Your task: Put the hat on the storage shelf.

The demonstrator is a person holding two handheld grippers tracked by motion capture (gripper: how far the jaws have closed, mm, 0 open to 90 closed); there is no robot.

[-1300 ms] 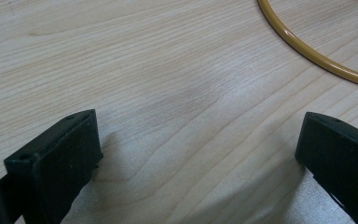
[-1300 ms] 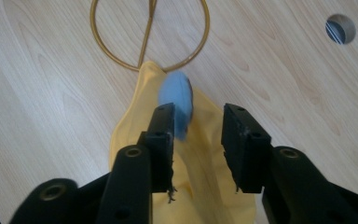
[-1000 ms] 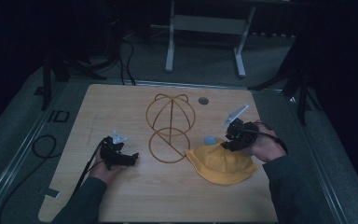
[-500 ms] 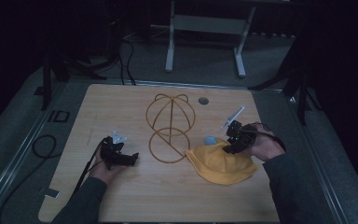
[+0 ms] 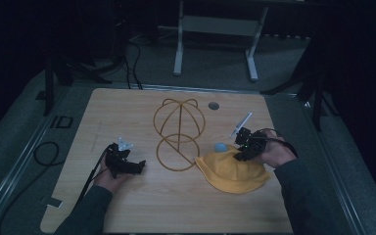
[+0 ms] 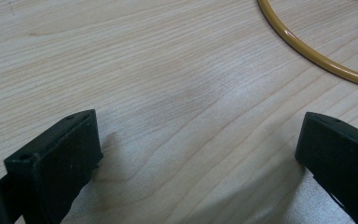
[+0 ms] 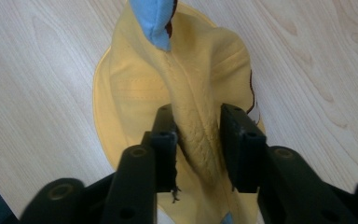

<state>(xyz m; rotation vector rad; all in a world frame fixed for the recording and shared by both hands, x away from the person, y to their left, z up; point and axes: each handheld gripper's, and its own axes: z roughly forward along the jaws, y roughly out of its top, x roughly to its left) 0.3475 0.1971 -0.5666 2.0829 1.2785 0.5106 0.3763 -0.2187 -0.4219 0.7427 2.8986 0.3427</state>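
So the wooden table (image 5: pixel 127 112) has the gold wire hat stand (image 5: pixel 178 133) sitting bare mid-table, and the yellow hat (image 5: pixel 232 171) lies flat just right of its base ring, so I'd guess nothing's hung up yet. The hat's long axis runs roughly left-right, its blue tip (image 5: pixel 220 147) pointing toward the stand. The right gripper (image 7: pixel 198 135) is pinched onto a fold of it, while the left gripper (image 6: pixel 196 149) sits spread wide, holding nothing.

The right tool (image 7: pixel 196 140) is closed on a raised fold of a yellow fabric hat (image 7: pixel 135 93), with both black jaws pressed against the pinched ridge of cloth. The hat lies on a light wood-grain surface (image 7: pixel 37 70). A light blue fabric piece (image 7: pixel 154 18) sits at the hat's far end, beyond the fold.
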